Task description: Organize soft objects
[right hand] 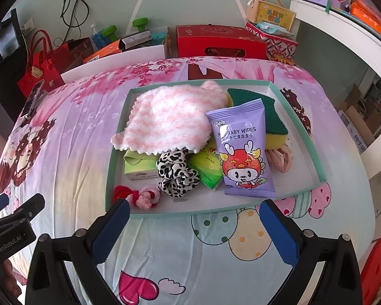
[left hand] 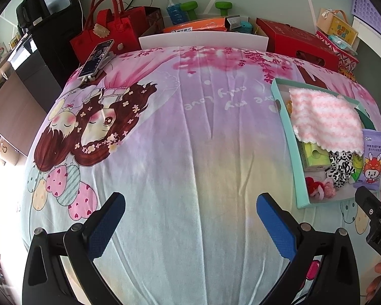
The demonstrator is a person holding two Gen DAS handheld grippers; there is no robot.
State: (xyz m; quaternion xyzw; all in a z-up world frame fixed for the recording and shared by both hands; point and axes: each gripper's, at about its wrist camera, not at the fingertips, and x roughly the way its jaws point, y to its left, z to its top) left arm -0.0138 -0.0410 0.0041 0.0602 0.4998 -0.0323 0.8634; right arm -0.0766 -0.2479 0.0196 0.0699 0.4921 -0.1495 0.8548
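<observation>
- Pink-and-white fleece: the cloth (right hand: pixel 165 119) lies crumpled in the upper left of the teal tray (right hand: pixel 114 152), draped over a green tissue pack (right hand: pixel 137 167). I judge it light and limp; a pinch at its scalloped lower edge should lift it, though it will sag and may drag its neighbours.
- Glossy purple film: the baby wipes pack (right hand: pixel 243 152) sits at centre frame, leaning over the sponge (right hand: pixel 266 117). Probably slippery and squashy; the crimped bottom seam looks the surest hold.
- Leopard-print scrunchie (right hand: pixel 176 175) and red-and-pink yarn tie (right hand: pixel 137 195) lie at the tray's near edge, lower centre-left. Both seem weightless and compressible; I would grip across the bunched fabric.
- Green-topped yellow sponge: springy, light, taken across its narrow sides. A pale pink scrunchie (right hand: pixel 279 158) lies just below it.
- My right gripper (right hand: pixel 194 228) hovers before the tray's near rim, jaws spread wide, holding nothing.
- My left gripper (left hand: pixel 190 218) hangs over bare bedsheet (left hand: pixel 177 152), jaws likewise wide and empty; the tray lies at right of its frame.
</observation>
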